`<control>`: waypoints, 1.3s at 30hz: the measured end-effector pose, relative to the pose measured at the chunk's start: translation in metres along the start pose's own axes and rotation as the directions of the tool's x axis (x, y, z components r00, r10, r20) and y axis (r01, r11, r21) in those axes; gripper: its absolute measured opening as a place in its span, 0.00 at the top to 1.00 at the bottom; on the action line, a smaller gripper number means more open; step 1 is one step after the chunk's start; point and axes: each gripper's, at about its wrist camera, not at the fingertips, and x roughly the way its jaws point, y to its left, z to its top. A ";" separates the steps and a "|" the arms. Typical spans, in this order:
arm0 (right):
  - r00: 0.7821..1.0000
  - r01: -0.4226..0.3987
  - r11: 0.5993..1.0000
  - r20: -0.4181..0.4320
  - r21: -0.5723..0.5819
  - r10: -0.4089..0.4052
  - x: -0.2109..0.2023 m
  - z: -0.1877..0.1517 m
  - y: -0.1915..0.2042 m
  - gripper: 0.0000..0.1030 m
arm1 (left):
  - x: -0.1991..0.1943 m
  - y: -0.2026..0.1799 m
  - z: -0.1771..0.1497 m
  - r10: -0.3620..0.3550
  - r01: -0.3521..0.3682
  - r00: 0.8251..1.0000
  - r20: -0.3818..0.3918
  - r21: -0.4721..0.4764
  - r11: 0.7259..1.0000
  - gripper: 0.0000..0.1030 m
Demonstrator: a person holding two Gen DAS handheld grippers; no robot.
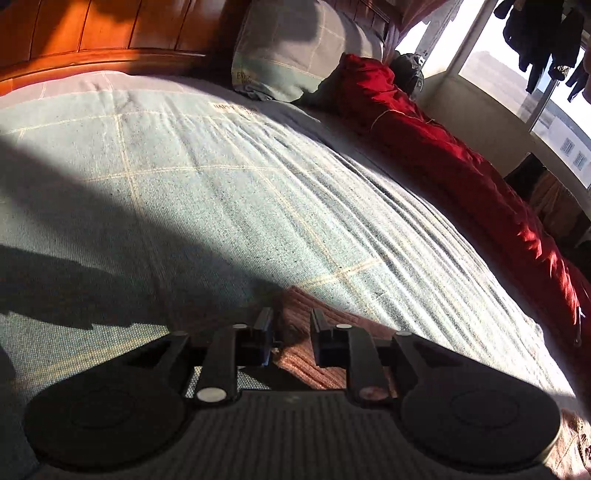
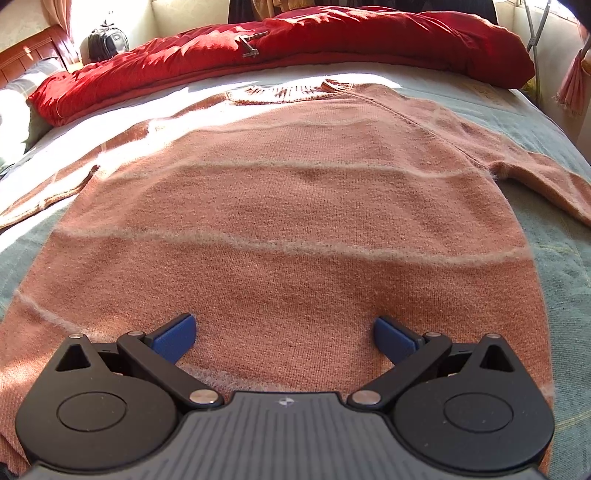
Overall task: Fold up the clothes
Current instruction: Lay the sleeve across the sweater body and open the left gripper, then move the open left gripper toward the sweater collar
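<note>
A salmon-pink knit sweater [image 2: 288, 206] with pale thin stripes lies spread flat on the bed, collar at the far end and sleeves out to both sides. My right gripper [image 2: 284, 332] hovers over its lower part, blue pads wide apart and nothing between them. In the left wrist view only a ribbed edge of the sweater [image 1: 325, 354] shows, partly in shadow. My left gripper [image 1: 292, 325] has its black fingers close together with that ribbed fabric filling the narrow gap, so it is shut on the edge.
The bed has a pale green checked sheet [image 1: 207, 184]. A red quilt [image 2: 332, 40] is bunched along the far side, with a pillow [image 1: 295, 48] and wooden headboard [image 1: 92, 33] at the head. A dark backpack [image 2: 107, 42] sits beyond the quilt. Clothes hang by the window [image 1: 535, 37].
</note>
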 end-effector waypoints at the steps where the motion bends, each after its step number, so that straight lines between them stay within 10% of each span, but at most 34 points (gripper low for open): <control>1: 1.000 0.000 1.000 0.000 -0.001 0.000 0.000 0.000 0.000 0.00 | -0.006 -0.003 0.003 -0.002 0.001 1.000 0.016 0.028 1.000 0.81; 5: 1.000 0.008 1.000 -0.008 -0.011 -0.008 0.002 0.001 0.002 0.00 | -0.015 -0.048 -0.007 -0.217 0.227 0.973 -0.076 0.160 0.961 0.51; 10: 1.000 0.018 1.000 -0.011 -0.020 -0.018 0.003 0.001 0.004 0.00 | -0.004 -0.125 -0.041 -0.443 0.521 0.839 -0.317 0.229 0.822 0.50; 13: 1.000 0.026 0.999 -0.016 -0.028 -0.026 0.003 0.001 0.005 0.00 | 0.015 -0.151 -0.061 -0.436 0.559 0.789 -0.434 0.212 0.802 0.50; 18: 0.999 0.036 0.999 -0.010 -0.037 -0.036 0.004 -0.001 0.006 0.00 | 0.021 -0.129 -0.061 -0.411 0.531 0.802 -0.434 0.200 0.824 0.47; 25: 0.999 0.035 0.998 -0.013 -0.046 -0.036 0.005 -0.001 0.006 0.00 | 0.004 -0.039 -0.026 -0.328 0.384 0.891 -0.314 0.136 0.913 0.47; 30: 0.998 0.056 0.997 -0.030 -0.051 -0.058 0.008 0.000 0.010 0.00 | -0.008 -0.060 -0.024 -0.282 0.354 0.905 -0.320 0.194 0.915 0.47; 33: 0.996 0.068 0.996 -0.050 -0.062 -0.071 0.008 0.004 0.013 0.00 | -0.020 -0.109 -0.035 -0.380 0.482 0.853 -0.357 0.263 0.836 0.45; 39: 0.999 0.032 0.998 0.038 -0.055 -0.030 -0.017 0.019 0.021 0.00 | -0.034 -0.251 -0.091 -0.567 0.767 0.638 -0.521 0.369 0.524 0.37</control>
